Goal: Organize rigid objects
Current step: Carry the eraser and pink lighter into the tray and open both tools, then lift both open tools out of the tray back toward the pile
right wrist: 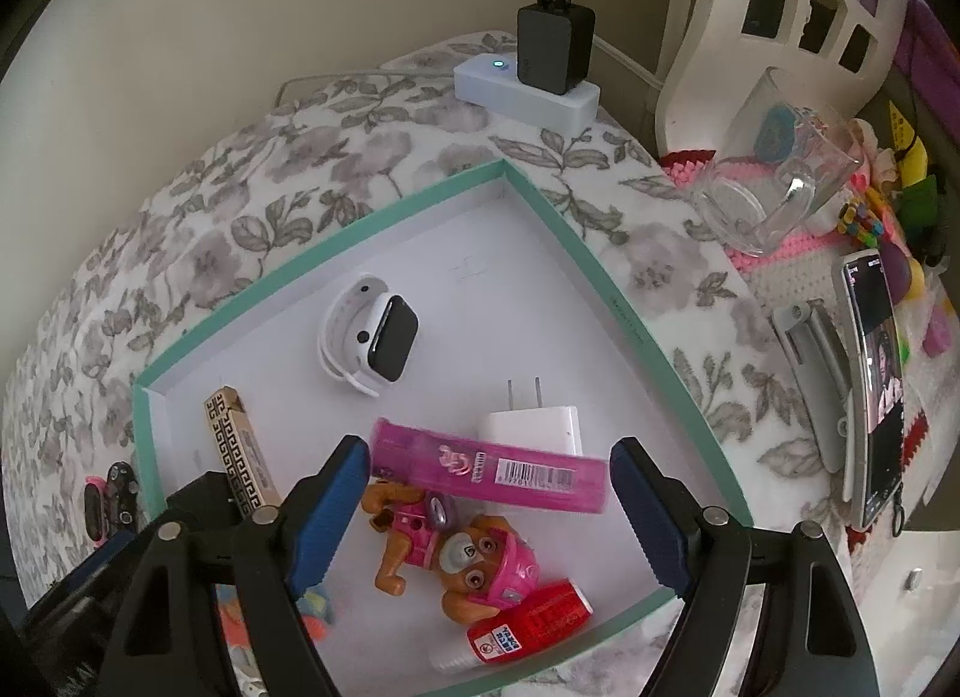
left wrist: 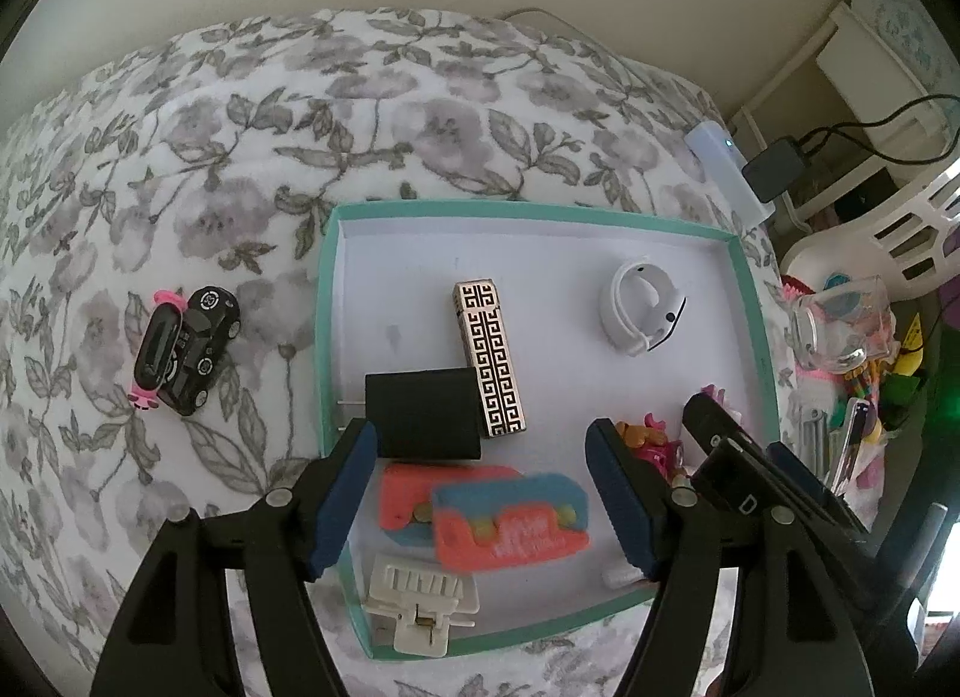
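Left wrist view, tray (left wrist: pixel 327 301): I count most items inside already.
Outside: 2 toy cars (left wrist: pixel 186 349) on the bedspread (left wrist: pixel 180 156), well apart from tray.
Left gripper (left wrist: pixel 480 493): wide open, empty, over sponge block (left wrist: pixel 492 517).
Right gripper (right wrist: pixel 489 511): wide open, empty, over dog figure (right wrist: pixel 456 553).
Unclear: red tube (right wrist: pixel 528 619) label; tray's near edge hidden.

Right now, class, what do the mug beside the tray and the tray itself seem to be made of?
Mug: clear glass, probably; you see the pink mat through it, and its rim glints.
Tray: likely matte cardboard; thin, flat teal walls with sharp folded corners and a dull white floor.
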Tool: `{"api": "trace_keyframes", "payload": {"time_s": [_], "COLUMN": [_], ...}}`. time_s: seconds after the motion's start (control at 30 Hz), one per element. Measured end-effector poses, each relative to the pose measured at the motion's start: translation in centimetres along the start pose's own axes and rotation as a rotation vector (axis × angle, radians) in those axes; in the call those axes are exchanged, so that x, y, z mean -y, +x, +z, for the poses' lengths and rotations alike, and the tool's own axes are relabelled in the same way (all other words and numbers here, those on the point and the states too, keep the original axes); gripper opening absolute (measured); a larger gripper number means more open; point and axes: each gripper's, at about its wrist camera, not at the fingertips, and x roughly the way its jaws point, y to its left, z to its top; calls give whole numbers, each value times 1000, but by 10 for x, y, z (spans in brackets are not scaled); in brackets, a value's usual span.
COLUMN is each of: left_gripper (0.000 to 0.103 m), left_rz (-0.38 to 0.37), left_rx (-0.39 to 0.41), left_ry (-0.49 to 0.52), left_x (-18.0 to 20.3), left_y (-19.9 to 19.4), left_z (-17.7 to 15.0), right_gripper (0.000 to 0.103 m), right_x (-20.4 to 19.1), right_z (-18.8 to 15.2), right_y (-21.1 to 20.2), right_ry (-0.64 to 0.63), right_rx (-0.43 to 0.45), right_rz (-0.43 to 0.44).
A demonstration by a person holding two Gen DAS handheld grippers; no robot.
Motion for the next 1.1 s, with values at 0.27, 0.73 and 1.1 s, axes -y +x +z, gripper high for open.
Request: {"api": "trace_keyframes", "payload": {"time_s": [0.27,0.73,1.1], "left_gripper": [74,90,91], "left_rz": [-2,87,191], "left_rx": [3,47,92], "left_ry": [-65,-218,-368], "left_x": [-24,-100,-181], "left_y": [-3,-13,-29], "left_z": [5,15,17], "right_gripper": [95,103,103], "right_x": [-1,-20,-75], "right_z": [0,-2,-8], "right_y": [2,-2,-19], "right_ry": [-7,-74,-194], "right_rx": [-4,28,76], "right_rz": [-13,-25,52]}}
